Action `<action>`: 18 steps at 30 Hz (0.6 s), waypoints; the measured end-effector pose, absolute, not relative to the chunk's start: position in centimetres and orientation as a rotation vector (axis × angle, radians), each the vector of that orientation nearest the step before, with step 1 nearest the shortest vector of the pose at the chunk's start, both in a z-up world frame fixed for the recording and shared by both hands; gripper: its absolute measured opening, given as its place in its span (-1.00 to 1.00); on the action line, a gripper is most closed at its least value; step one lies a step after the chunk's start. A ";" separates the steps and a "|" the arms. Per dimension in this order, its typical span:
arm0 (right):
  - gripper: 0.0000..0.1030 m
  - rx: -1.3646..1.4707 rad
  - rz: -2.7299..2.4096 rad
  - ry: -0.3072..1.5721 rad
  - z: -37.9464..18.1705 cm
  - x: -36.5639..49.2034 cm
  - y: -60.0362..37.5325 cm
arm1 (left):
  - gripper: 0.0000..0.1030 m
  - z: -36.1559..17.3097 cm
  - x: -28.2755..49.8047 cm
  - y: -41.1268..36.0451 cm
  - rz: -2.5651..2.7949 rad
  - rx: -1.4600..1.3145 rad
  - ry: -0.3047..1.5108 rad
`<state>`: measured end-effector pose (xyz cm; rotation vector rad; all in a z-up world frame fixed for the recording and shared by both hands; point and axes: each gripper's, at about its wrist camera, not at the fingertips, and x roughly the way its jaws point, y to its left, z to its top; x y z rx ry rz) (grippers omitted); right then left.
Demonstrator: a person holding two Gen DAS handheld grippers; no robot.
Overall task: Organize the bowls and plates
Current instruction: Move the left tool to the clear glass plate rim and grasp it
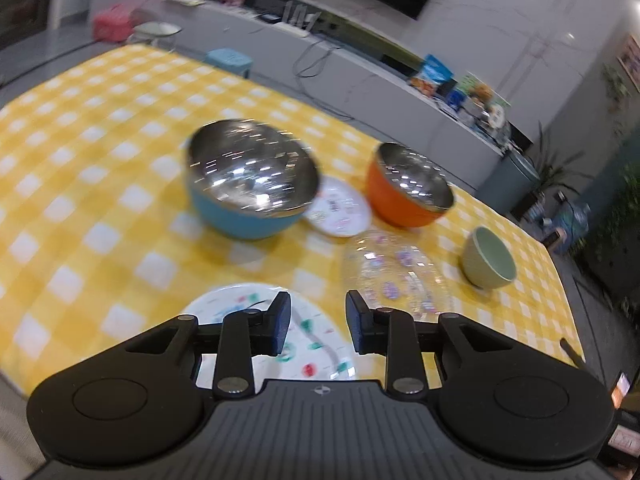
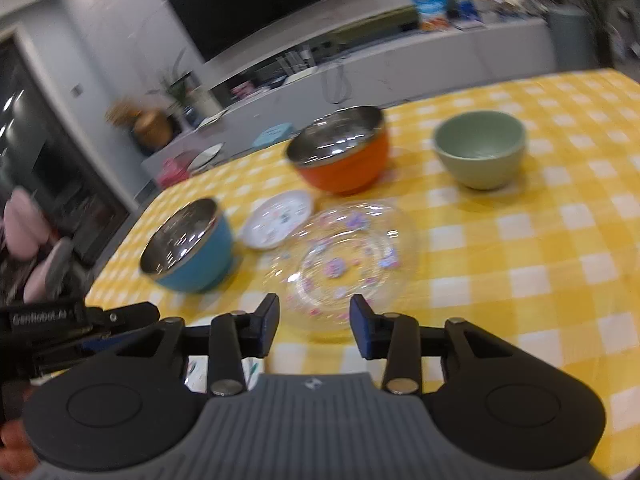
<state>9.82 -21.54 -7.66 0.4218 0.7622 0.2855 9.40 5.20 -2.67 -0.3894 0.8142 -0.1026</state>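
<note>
Glossy steel-lined blue bowl (image 1: 252, 184), clear glass plate (image 2: 344, 260), matt checked cloth (image 1: 100, 160).

Black linkage gripper (image 1: 318, 322) with blue pads, silver screws.

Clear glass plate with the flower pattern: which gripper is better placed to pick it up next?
Probably the right. The right gripper is open and empty, with the clear glass plate just beyond its fingers. The left gripper, also open and empty, hangs over the white patterned plate, with the glass plate off to its side.

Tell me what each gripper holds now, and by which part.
Nothing. The left gripper and the right gripper are both open, with nothing between the jaws.
</note>
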 end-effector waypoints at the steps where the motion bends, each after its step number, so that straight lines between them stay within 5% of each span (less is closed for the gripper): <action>1: -0.22 0.443 0.268 0.766 -7.8 10.0 -22.0 | -0.31 -2.6 9.7 4.6 -0.115 -0.375 0.811; 18: -0.30 0.567 0.107 0.775 -10.2 12.9 -24.6 | -0.11 -5.3 14.6 1.9 -0.155 -0.388 0.844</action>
